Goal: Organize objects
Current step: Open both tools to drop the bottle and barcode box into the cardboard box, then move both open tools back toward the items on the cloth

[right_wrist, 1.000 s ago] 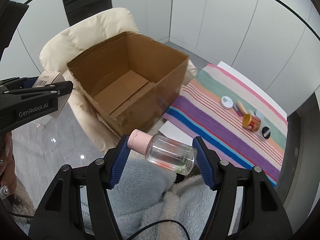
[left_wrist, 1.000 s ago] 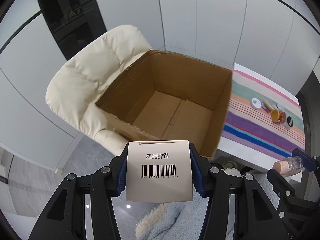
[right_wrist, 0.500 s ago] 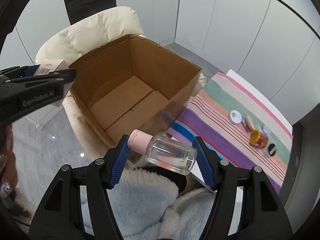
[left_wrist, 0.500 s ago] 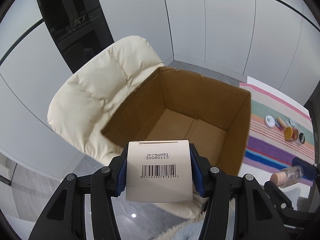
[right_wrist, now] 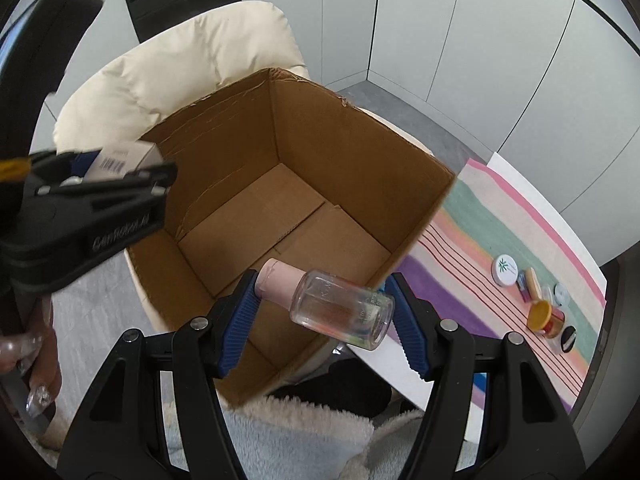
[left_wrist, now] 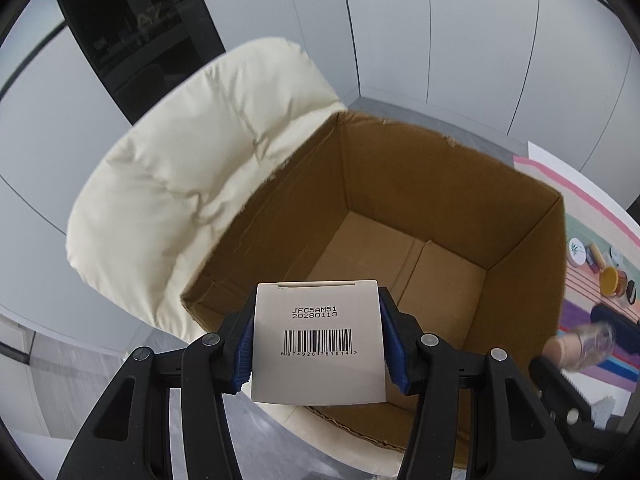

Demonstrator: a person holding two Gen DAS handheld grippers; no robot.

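Pale grey panelled walls and a grey floor enclose the scene, with a dark glass panel at the far left. Nearest, left gripper (left_wrist: 318,338): levelled forward, blue-padded jaws closed on both side faces of a small white carton (left_wrist: 318,342), barcode face toward the camera, printed code above the bars; carton held above the near rim of the box. In the right wrist view the same gripper enters from the left edge, tilted slightly downward, with the person's hand (right_wrist: 28,344) visible below it, long decorated nails showing. Right gripper (right_wrist: 324,308): angled down toward the box, jaws partly closed on a clear glass bottle (right_wrist: 340,310) with a pink cap (right_wrist: 278,278); bottle lying crosswise, cap against the left pad, base toward the right pad, held over the box's near corner. Pale blue and cream fleece garment (right_wrist: 288,440) below both grippers. Next, cardboard box (right_wrist: 360,152): open top, flaps absent or folded from sight, bare floor of two inner flaps, resting on a cream padded chair (left_wrist: 192,184) whose back rises behind the box's left side. Beyond, to the right of the box, striped cloth (right_wrist: 472,216) in pink, green and purple on a white table (right_wrist: 516,172). On the cloth, well apart from the box, a cluster: white round lid (right_wrist: 505,269), yellow-capped jar (right_wrist: 546,316), small black round item (right_wrist: 568,338), and further small pieces too small to identify.
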